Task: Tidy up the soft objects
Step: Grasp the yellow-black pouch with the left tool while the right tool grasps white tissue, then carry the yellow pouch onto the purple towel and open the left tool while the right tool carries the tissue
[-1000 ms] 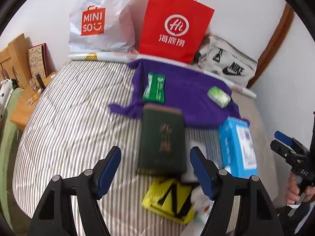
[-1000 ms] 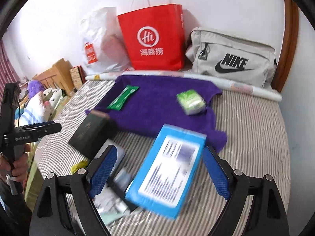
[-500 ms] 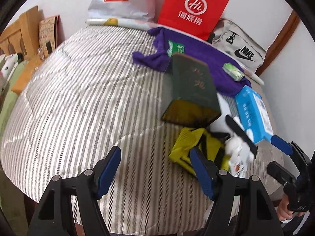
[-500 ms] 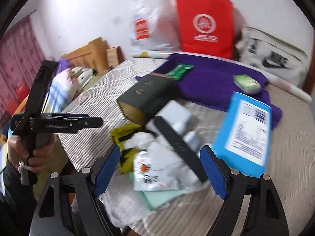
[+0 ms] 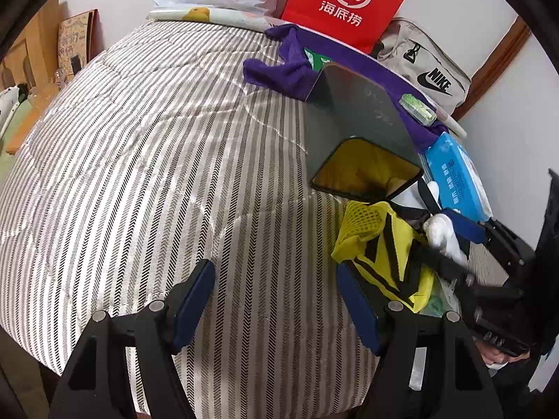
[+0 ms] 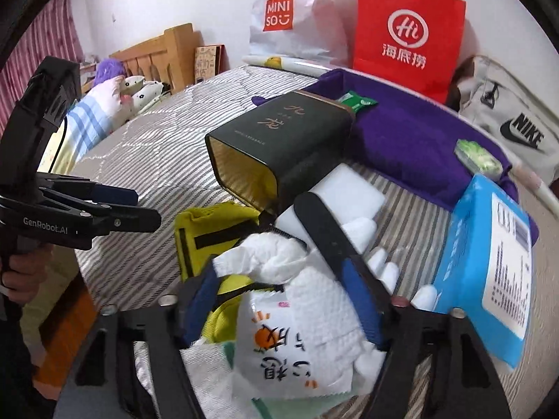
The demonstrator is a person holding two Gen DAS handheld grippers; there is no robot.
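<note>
Tissue pack [image 6: 297,317], white with orange print, lies just in front of the open green tin [image 6: 279,143], at the bed's near edge. Your right gripper [image 6: 283,300] has just been closing around it; I can't tell if the pads press yet. Left gripper [image 5: 276,300] hangs released and empty, left of the tin, after dropping toward the quilt [image 5: 139,157]. Pickup looks imminent.

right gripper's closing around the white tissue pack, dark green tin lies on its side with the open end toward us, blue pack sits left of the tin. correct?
One thing is off: the blue pack sits right of the dark green tin, not left, as the right wrist view shows. The rest holds: the right gripper has just been closing, with the white tissue pack between its jaws, and the tin lies on its side, open end toward the camera.
</note>
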